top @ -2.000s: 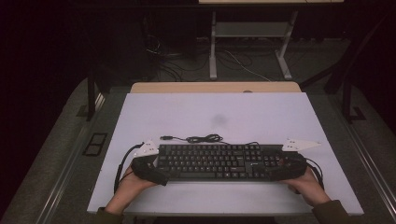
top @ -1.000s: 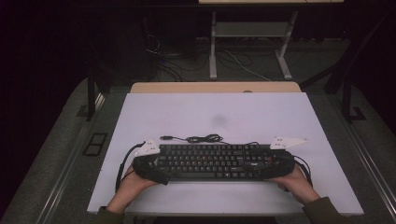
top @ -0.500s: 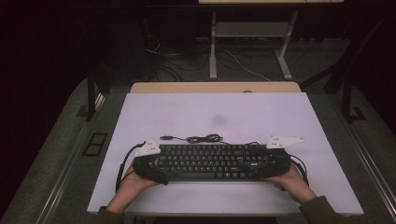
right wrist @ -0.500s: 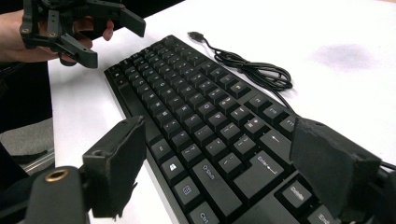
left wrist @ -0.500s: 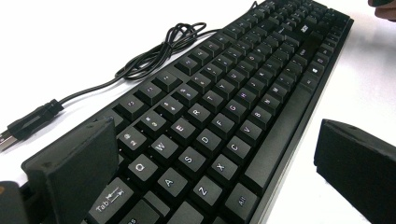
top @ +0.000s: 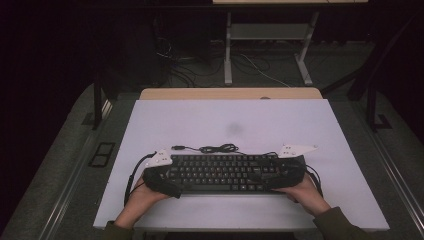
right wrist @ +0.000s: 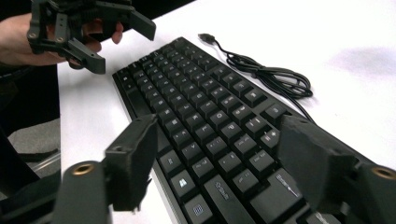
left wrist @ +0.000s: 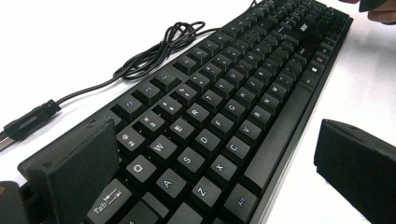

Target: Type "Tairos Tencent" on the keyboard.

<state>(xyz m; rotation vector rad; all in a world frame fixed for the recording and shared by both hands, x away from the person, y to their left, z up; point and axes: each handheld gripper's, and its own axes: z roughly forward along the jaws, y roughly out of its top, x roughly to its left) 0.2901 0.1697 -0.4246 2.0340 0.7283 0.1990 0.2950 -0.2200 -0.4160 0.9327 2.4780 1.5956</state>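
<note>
A black keyboard (top: pixel 225 172) lies across the near part of the white table top (top: pixel 235 120); its coiled cable (top: pixel 215 148) rests just behind it. My left gripper (top: pixel 165 175) stands open at the keyboard's left end. In the left gripper view the left gripper (left wrist: pixel 215 140) has one jaw over the keyboard's (left wrist: pixel 224 93) back corner and the other clear of its front edge. My right gripper (top: pixel 285 172) is at the right end. Its jaws have just been closing, and the right gripper (right wrist: pixel 219 135) straddles that end of the keyboard (right wrist: pixel 201 107) without a clear grip.
The cable (right wrist: pixel 271 74) ends in a loose USB plug (left wrist: pixel 28 123) on the table. A tan table edge (top: pixel 230 93) runs behind the white top, with a metal desk frame (top: pixel 270 55) and floor cables beyond. A person's hands hold both grippers at the near edge.
The right hand and its gripper slid left from beside the keyboard onto its right end. The left hand and the keyboard stayed in place.
</note>
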